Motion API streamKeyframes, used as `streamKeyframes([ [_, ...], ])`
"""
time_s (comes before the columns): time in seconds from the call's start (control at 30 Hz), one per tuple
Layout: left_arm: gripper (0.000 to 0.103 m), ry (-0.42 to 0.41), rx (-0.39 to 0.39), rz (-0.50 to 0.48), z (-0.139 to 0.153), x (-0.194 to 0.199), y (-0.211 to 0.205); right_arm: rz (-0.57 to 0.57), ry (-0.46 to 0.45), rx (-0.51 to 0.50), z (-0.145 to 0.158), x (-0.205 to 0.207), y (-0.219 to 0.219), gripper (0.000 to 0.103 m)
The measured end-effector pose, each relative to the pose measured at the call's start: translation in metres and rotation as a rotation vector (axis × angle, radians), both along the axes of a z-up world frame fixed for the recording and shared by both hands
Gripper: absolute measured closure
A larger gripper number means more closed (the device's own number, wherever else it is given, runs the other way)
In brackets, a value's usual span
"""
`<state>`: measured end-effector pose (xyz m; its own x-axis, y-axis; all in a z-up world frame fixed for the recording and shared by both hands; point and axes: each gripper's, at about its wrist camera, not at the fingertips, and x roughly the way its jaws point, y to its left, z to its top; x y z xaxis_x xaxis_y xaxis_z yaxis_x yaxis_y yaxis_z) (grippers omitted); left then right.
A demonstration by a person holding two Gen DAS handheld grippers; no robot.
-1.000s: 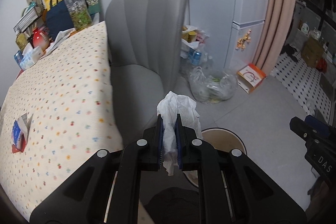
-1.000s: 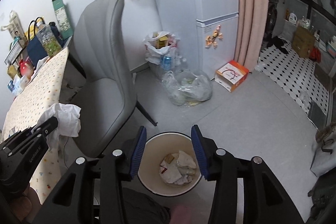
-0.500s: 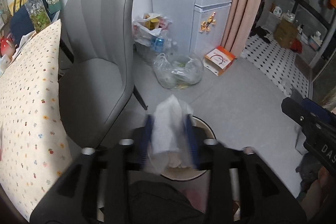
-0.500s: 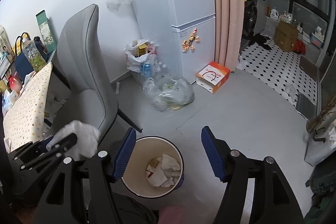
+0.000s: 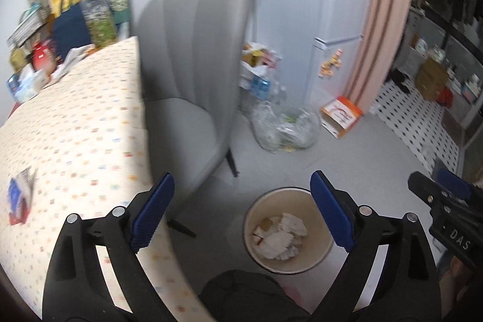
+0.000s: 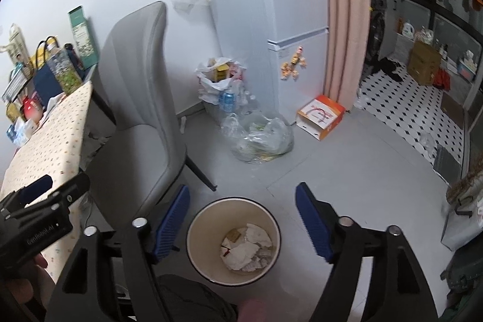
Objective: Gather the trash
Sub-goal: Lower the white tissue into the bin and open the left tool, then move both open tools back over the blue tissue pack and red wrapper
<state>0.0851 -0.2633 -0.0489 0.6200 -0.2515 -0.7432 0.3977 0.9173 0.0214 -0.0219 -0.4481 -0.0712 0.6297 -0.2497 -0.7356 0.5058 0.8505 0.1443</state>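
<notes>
While upright, bin (image 6: 203,227) mouth upward

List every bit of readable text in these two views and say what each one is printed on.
"DAS": on the right gripper, cut off by the frame edge.
"GenRobot.AI": on the left gripper, small, reading uncertain.
Orange box, green box, blue can and blue packet: print too small or blurred to read.

"DAS" on right claw (image 5: 446,195) body; blurred print, unreadable, on left claw (image 6: 45,192) body.
</notes>
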Motion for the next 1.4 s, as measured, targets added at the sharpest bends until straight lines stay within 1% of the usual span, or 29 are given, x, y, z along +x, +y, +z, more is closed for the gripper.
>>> streamKeyframes([
  [0.1, 0.01, -0.016, -0.001, 0.048, 0.006, 0.003, 0.022, 0.043, -0.017, -0.005, 0.006, 0.009, 0.019, 0.02],
  [0.2, 0.008, -0.035, -0.005, 0.101, 0.013, 0.006, 0.048, 0.086, -0.03, -0.002, 0.012, 0.021, 0.038, 0.018],
  [0.37, 0.006, -0.062, -0.023, 0.185, 0.024, 0.006, 0.091, 0.171, -0.046, -0.021, 0.027, 0.04, 0.077, 0.018],
  [0.6, 0.006, -0.078, -0.048, 0.28, 0.032, 0.005, 0.148, 0.258, -0.066, -0.045, 0.045, 0.052, 0.128, 0.018],
  [1.0, 0.006, -0.086, -0.069, 0.435, 0.034, 0.007, 0.238, 0.389, -0.072, -0.083, 0.064, 0.073, 0.202, 0.018],
  [1.27, 0.006, -0.077, -0.064, 0.534, 0.03, 0.009, 0.297, 0.476, -0.071, -0.094, 0.067, 0.09, 0.252, 0.018],
  [1.4, 0.006, -0.074, -0.06, 0.564, 0.028, 0.011, 0.316, 0.517, -0.069, -0.099, 0.068, 0.098, 0.275, 0.018],
])
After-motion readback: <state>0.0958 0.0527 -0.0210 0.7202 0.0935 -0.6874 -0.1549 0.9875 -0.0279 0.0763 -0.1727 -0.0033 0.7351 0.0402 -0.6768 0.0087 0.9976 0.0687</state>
